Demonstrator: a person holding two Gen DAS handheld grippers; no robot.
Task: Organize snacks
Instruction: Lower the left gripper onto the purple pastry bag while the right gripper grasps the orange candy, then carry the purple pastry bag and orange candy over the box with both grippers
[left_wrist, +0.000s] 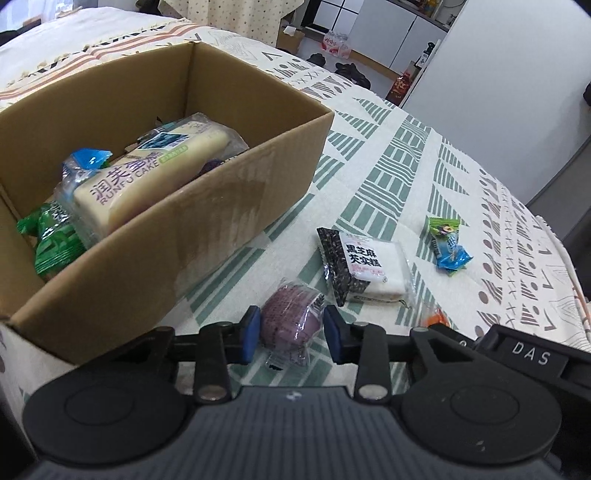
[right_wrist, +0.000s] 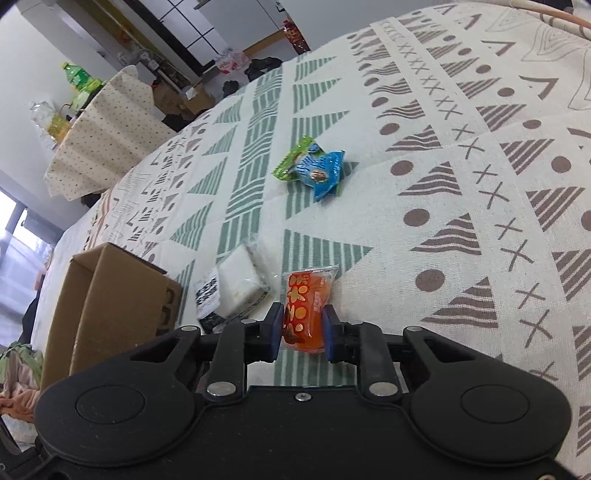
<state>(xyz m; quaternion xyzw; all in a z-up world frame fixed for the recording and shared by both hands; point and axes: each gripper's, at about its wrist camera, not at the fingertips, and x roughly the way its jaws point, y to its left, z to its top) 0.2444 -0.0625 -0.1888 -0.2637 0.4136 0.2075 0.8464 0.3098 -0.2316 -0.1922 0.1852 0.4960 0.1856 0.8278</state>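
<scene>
My left gripper (left_wrist: 291, 328) is shut on a purple round cake in clear wrap (left_wrist: 290, 314), which lies on the patterned cloth just right of the cardboard box (left_wrist: 221, 206). The box holds a long cream Runfu cake pack (left_wrist: 147, 173) and green and blue packets (left_wrist: 51, 236). My right gripper (right_wrist: 303, 332) is shut on an orange packet (right_wrist: 308, 295) resting on the cloth. A white and black sesame cake pack (left_wrist: 365, 269) lies between the two grippers. Farther off sit a small green packet and a blue one (right_wrist: 314, 168), touching each other.
The cloth (right_wrist: 443, 184) with green and brown patterns covers the whole surface. The box (right_wrist: 118, 295) stands at the left in the right wrist view. A second covered table with bottles (right_wrist: 77, 77) stands beyond. The cloth's edge drops off past the small packets.
</scene>
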